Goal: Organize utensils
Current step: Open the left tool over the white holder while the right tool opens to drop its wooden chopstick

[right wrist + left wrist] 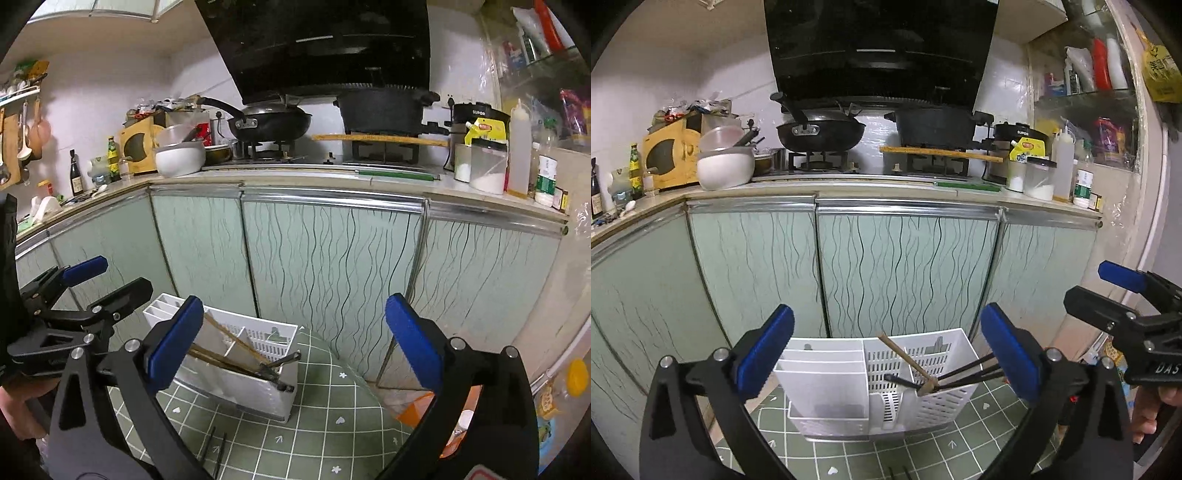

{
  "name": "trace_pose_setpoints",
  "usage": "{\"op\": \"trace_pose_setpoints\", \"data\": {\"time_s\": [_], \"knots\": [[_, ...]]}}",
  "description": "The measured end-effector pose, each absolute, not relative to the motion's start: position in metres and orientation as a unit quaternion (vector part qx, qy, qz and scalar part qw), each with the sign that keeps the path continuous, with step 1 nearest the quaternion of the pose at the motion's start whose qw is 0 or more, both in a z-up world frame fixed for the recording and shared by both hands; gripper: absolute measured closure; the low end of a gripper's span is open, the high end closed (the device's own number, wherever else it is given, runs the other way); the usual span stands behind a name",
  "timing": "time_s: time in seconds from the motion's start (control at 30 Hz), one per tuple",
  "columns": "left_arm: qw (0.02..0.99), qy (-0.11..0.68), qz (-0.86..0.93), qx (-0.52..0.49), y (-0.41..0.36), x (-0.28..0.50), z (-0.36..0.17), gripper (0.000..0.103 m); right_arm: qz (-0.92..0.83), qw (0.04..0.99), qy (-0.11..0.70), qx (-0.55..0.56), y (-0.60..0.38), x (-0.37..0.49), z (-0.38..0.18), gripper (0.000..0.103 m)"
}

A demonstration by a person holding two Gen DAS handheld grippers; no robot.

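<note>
My white slotted utensil caddy (871,384) holds leaning chopsticks (967,373) (wooden and black); both my left tool (886,350) and right tool (293,341) gape, released.

Each black claw (886,350) has blue pads (766,350) and silver screws.

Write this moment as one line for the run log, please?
left gripper: open, empty | right gripper: open, empty | chopsticks: leaning in white caddy | black sticks: on green cloth

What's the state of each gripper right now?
Left gripper: open, holding nothing.
Right gripper: open, holding nothing.
</note>
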State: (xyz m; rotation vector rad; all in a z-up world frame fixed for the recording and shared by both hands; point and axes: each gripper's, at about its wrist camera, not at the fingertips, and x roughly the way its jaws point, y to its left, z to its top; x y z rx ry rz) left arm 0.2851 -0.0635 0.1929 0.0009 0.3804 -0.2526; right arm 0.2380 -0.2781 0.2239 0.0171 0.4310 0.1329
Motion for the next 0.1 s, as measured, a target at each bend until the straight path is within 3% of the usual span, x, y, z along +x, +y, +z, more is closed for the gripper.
{"op": "trace_pose_setpoints", "data": {"time_s": [0.1], "knots": [[0.975,0.185,-0.125,-0.001,-0.0587,0.2701,0.1996,0.005,0.064,0.976,0.208,0.007,-0.275,0.2236,0.2319,0.008]]}}
